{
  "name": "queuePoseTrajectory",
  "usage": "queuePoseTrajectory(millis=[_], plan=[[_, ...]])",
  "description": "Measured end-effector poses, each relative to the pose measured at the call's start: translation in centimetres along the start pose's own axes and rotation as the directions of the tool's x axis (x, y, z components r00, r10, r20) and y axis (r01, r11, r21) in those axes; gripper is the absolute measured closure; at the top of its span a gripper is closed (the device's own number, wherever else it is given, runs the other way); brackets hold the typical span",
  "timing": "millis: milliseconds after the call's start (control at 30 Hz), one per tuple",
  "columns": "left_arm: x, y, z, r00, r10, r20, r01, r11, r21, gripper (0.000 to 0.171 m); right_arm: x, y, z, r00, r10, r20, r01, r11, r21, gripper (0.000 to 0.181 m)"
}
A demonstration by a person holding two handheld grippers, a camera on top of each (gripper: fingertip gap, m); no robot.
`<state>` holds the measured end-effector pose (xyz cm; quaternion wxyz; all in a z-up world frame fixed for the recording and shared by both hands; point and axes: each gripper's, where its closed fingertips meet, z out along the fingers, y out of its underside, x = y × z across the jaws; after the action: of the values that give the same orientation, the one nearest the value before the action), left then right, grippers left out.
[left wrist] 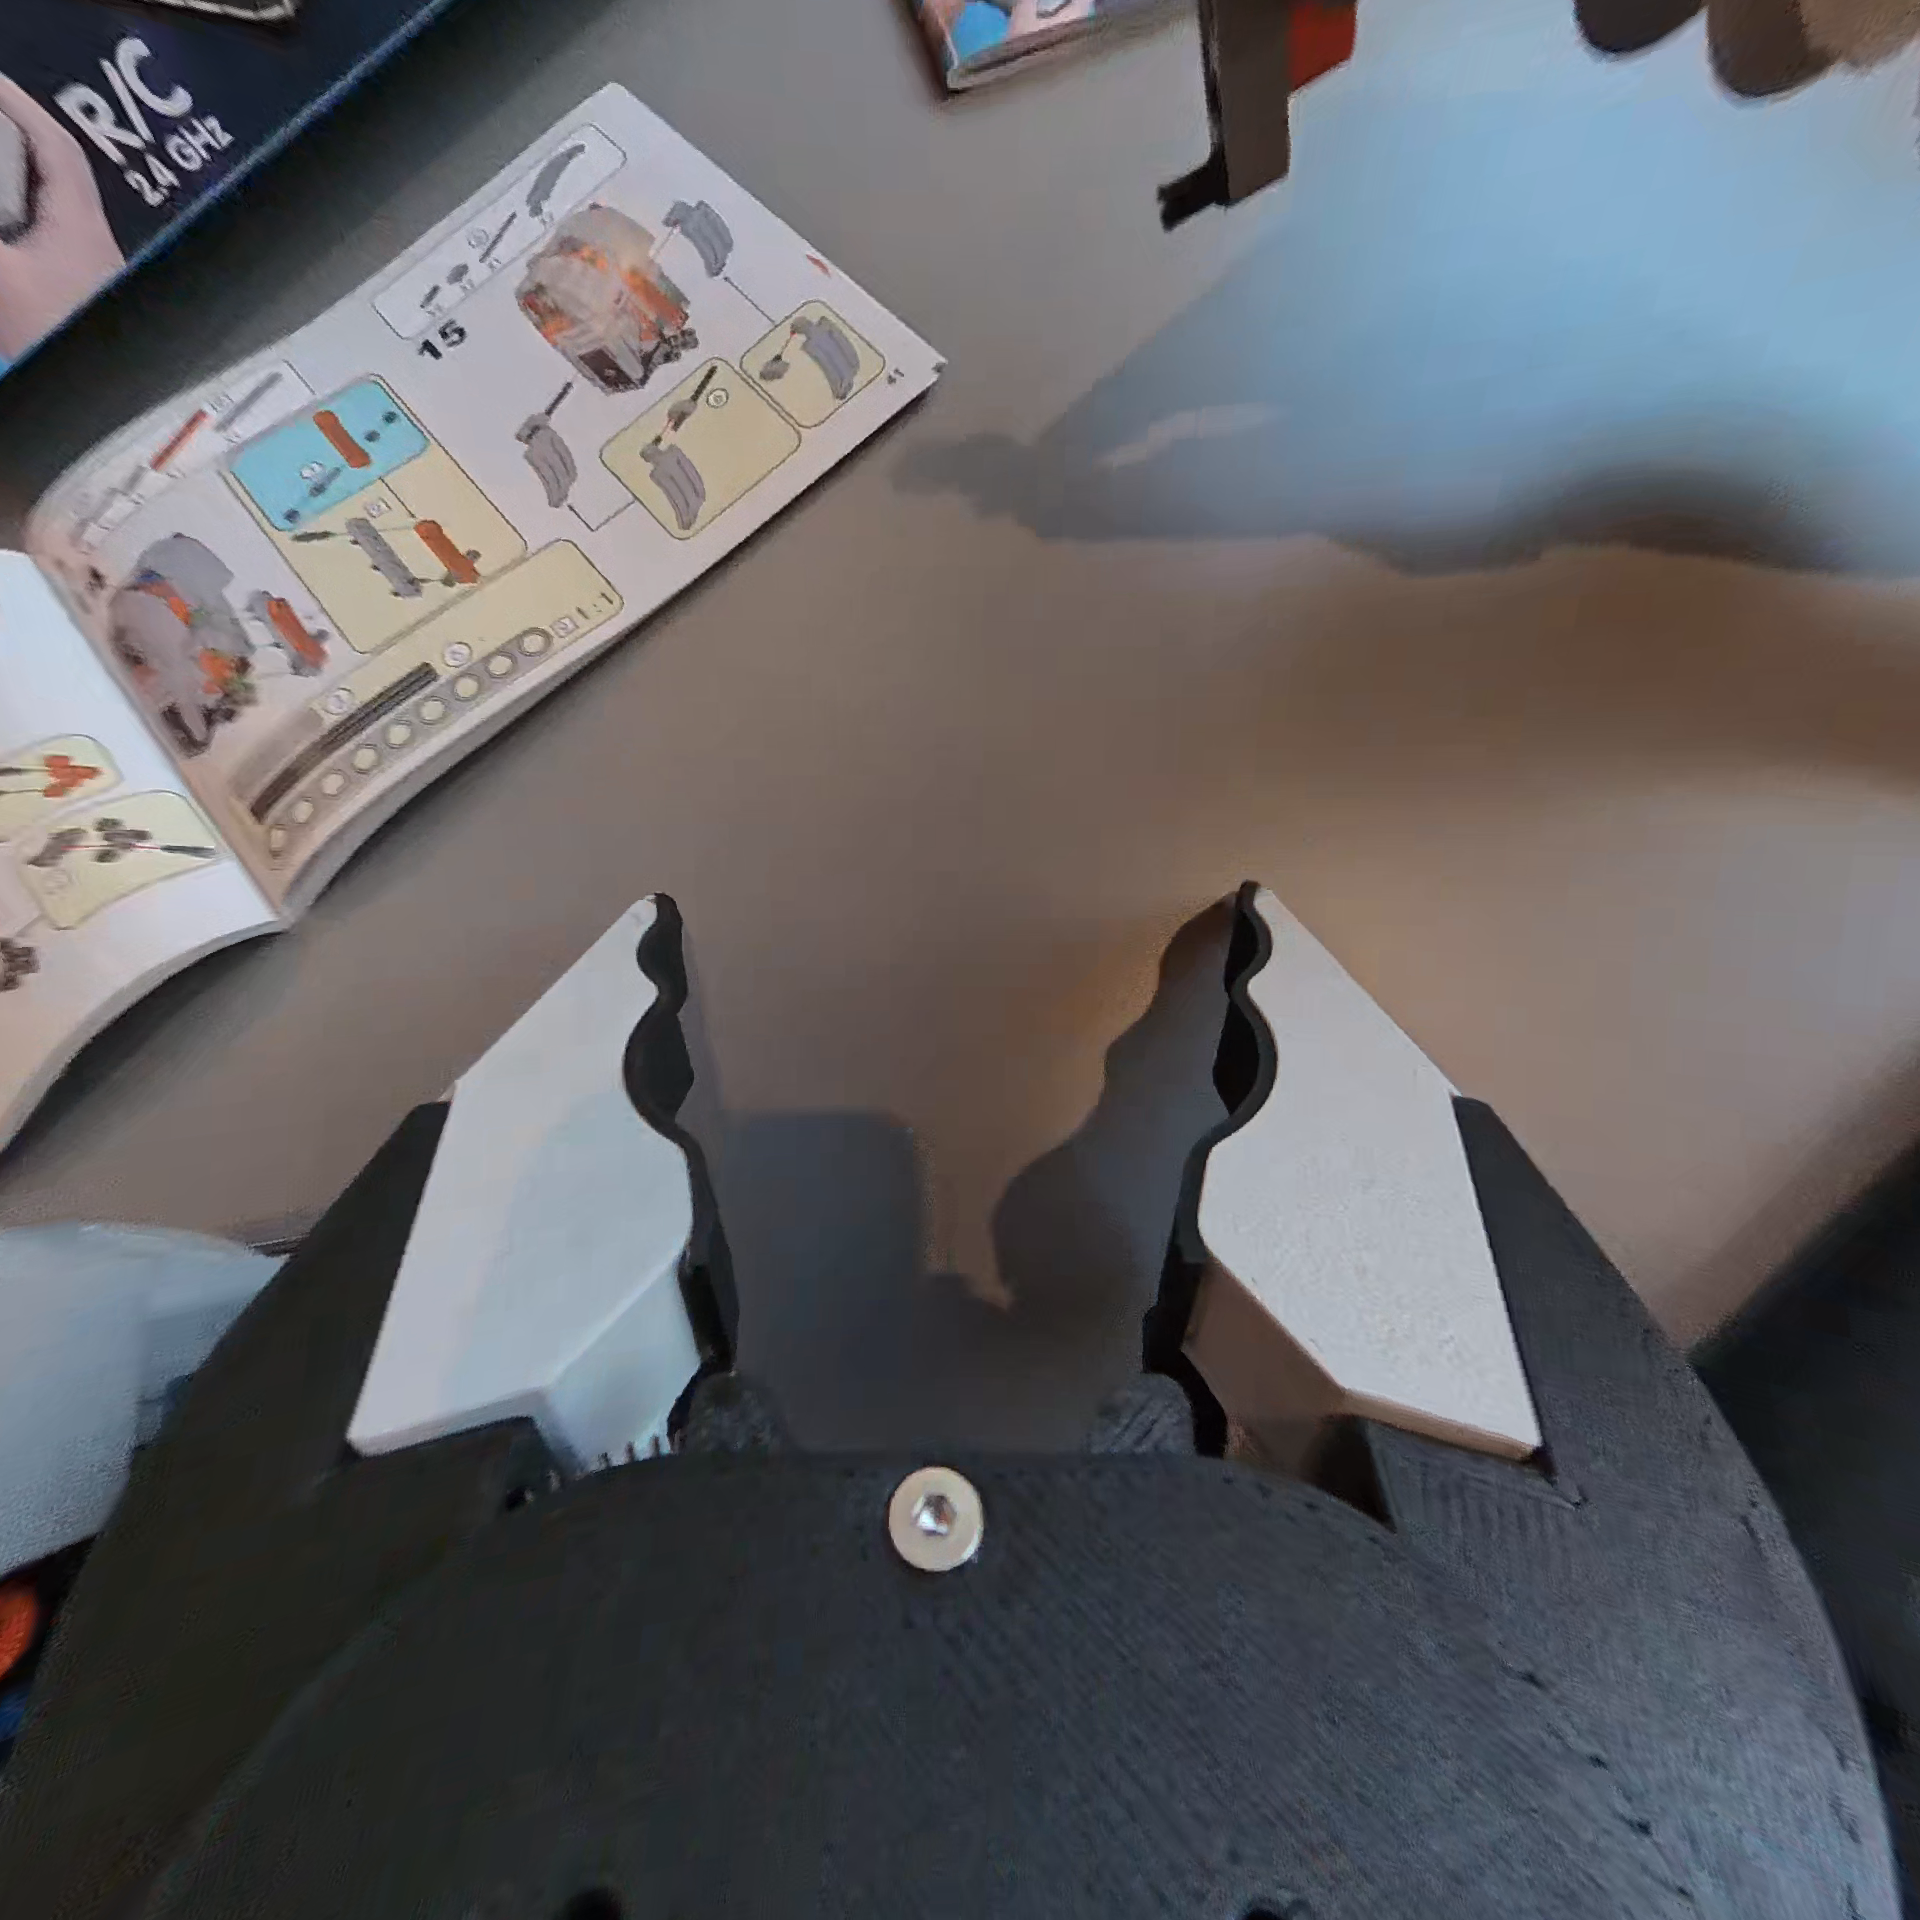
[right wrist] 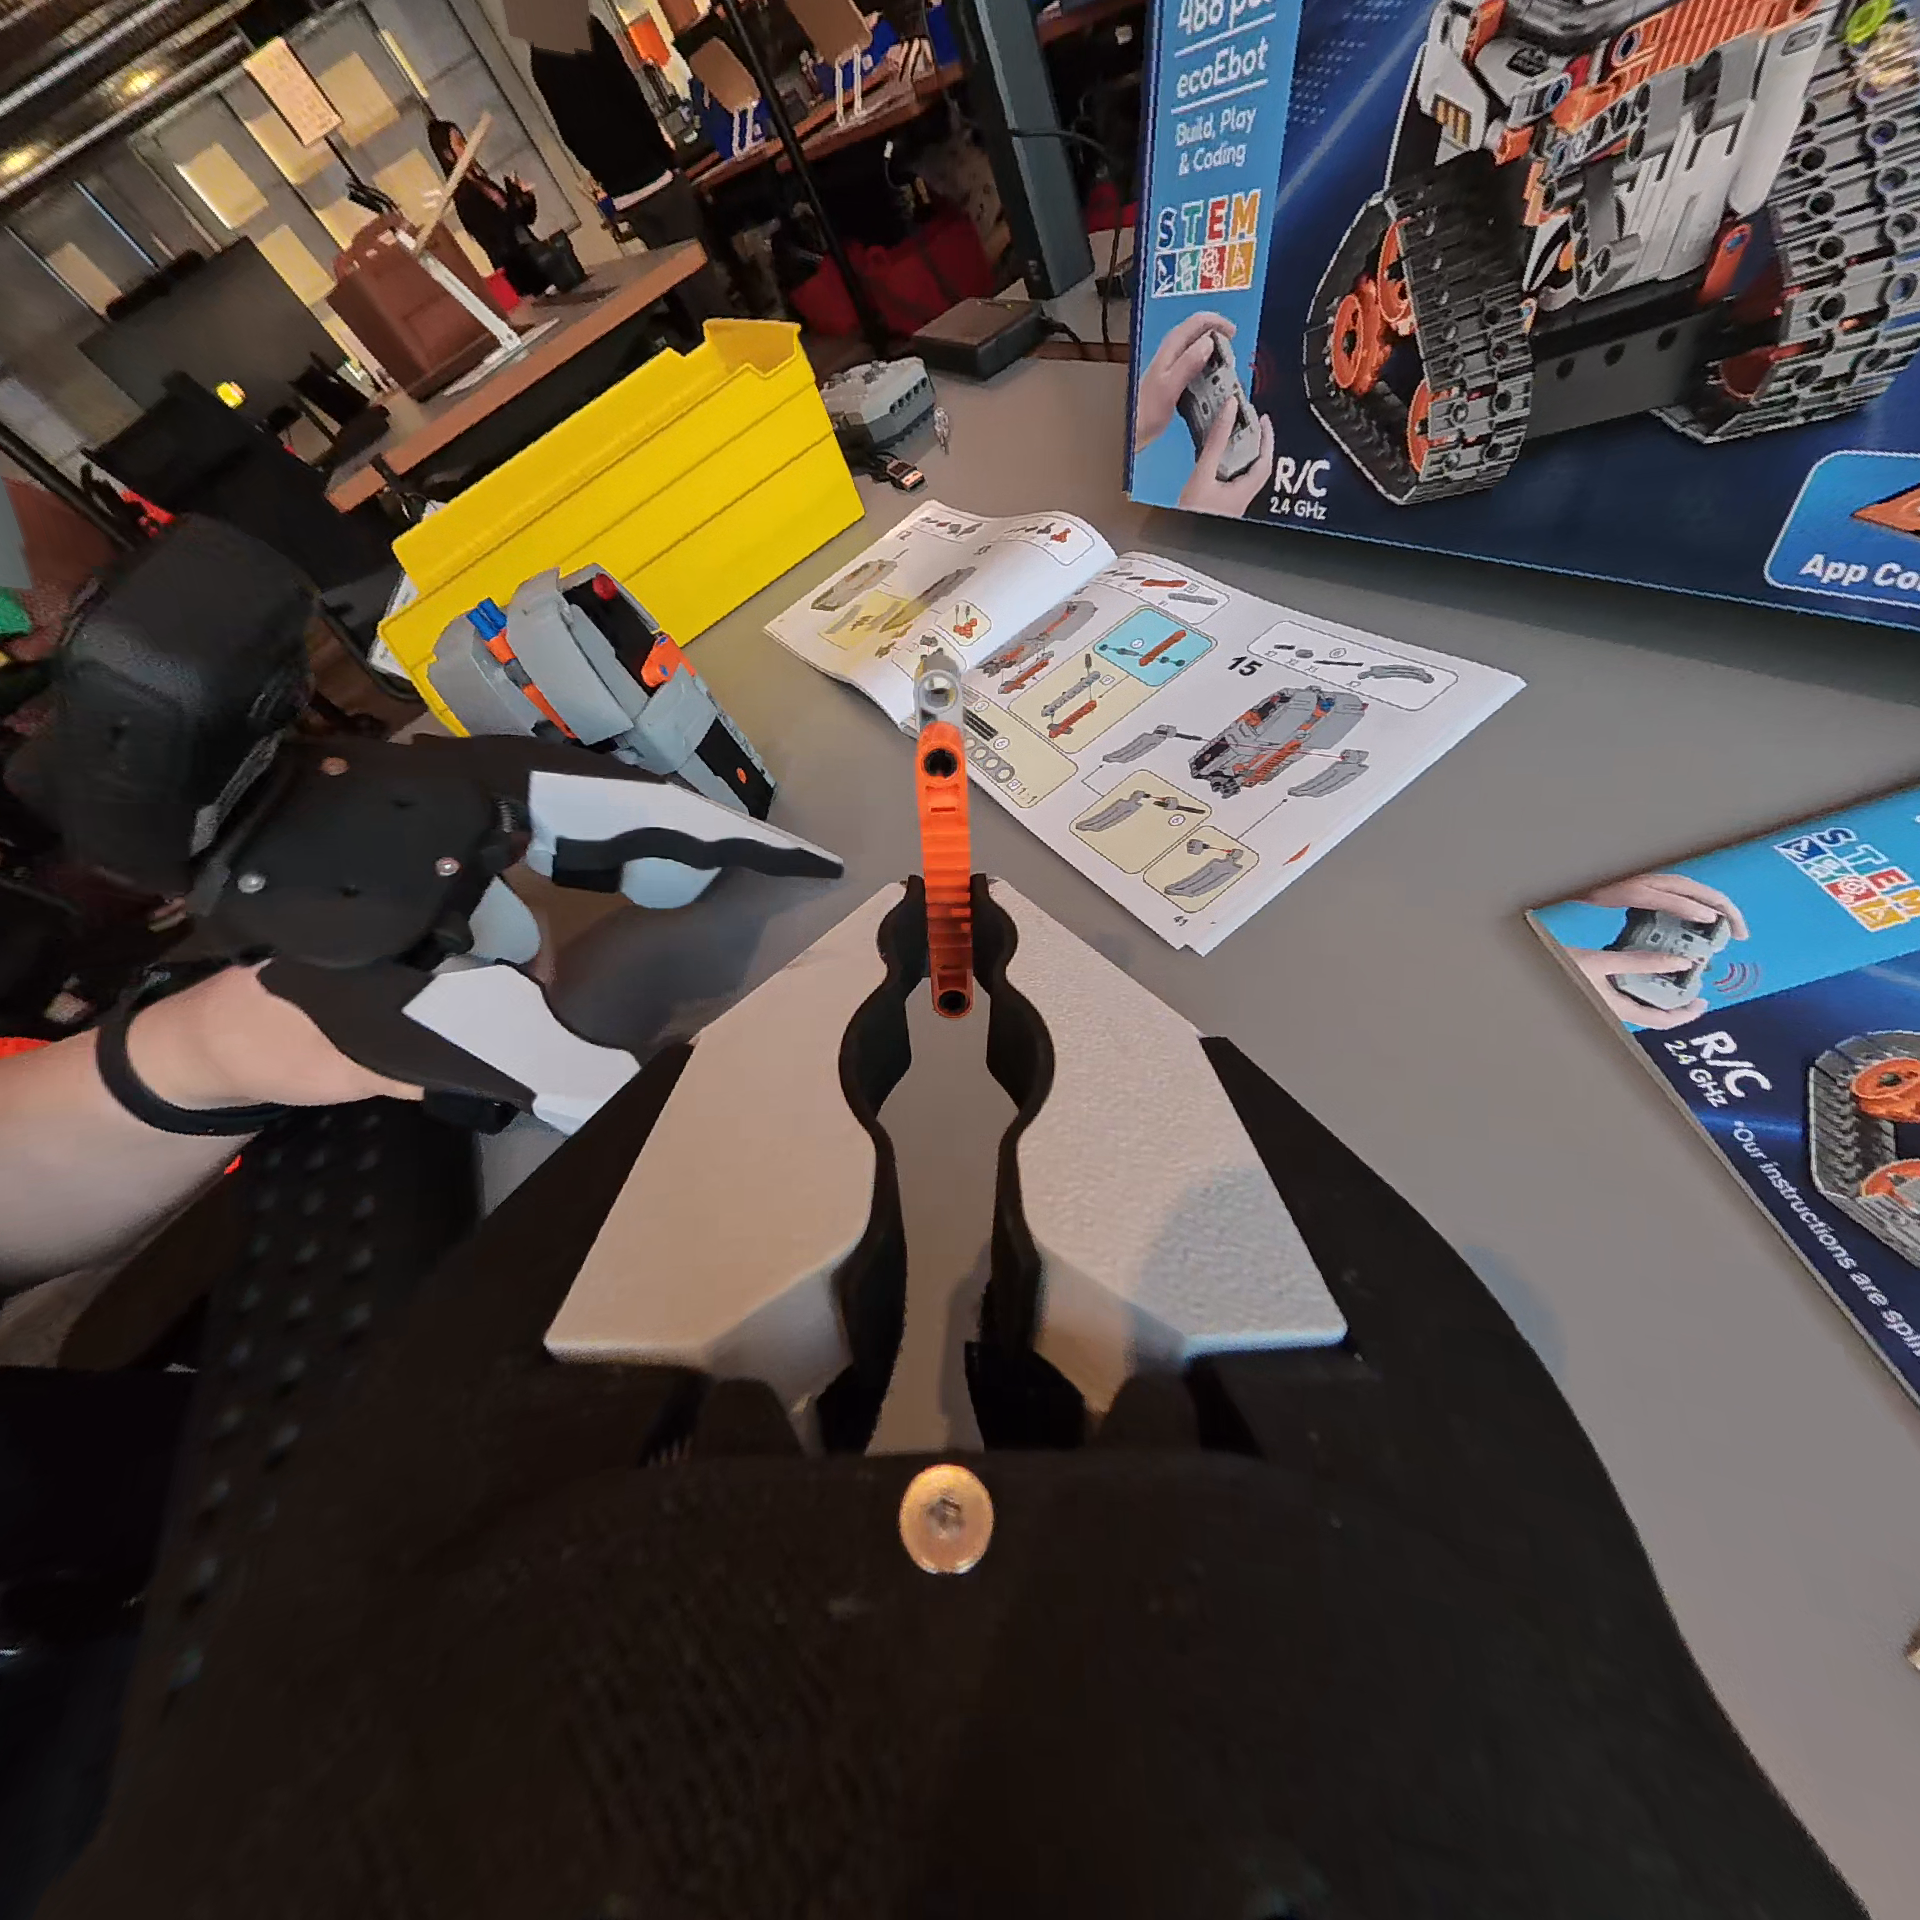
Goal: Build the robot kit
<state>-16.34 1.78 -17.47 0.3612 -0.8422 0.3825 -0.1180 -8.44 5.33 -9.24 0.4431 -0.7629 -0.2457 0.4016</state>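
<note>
My right gripper [right wrist: 945, 896] is shut on an orange beam [right wrist: 943, 821] and holds it upright above the grey table [right wrist: 1351, 1195]. A small grey piece [right wrist: 935, 688] sits on the beam's top end. My left gripper [left wrist: 956, 904] is open and empty, low over bare table. It also shows in the right wrist view [right wrist: 727, 961], to the left of the beam, held by a person's hand [right wrist: 208, 1049]. One of the right gripper's fingers [left wrist: 1242, 104] shows at the top of the left wrist view. A partly built grey and orange model [right wrist: 613, 675] stands beyond the left gripper.
An open instruction booklet [right wrist: 1195, 727] lies mid-table; it also shows in the left wrist view [left wrist: 436, 499]. A yellow bin [right wrist: 665, 488] stands behind the model. A large blue kit box [right wrist: 1558, 260] stands at the back right. A blue leaflet [right wrist: 1766, 1039] lies at the right edge. About 12 cm separates my left fingertips from my right.
</note>
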Motion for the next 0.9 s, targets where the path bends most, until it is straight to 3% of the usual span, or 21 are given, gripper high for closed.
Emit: queuePoseTrajectory(millis=[133, 900], plan=[[-0.1, 0.1, 0.9, 0.998, -0.05, -0.043, 0.051, 0.998, 0.041, 0.045, -0.5, 0.3, 0.2, 1.0, -0.009, 0.013, 0.009, 1.0, -0.012, 0.174], [-0.1, 0.2, 0.9, 0.998, -0.043, -0.044, 0.045, 0.998, 0.038, 0.042, -0.4, 1.2, 0.9, 1.0, -0.009, 0.029, 0.01, 1.0, -0.029, 0.174]])
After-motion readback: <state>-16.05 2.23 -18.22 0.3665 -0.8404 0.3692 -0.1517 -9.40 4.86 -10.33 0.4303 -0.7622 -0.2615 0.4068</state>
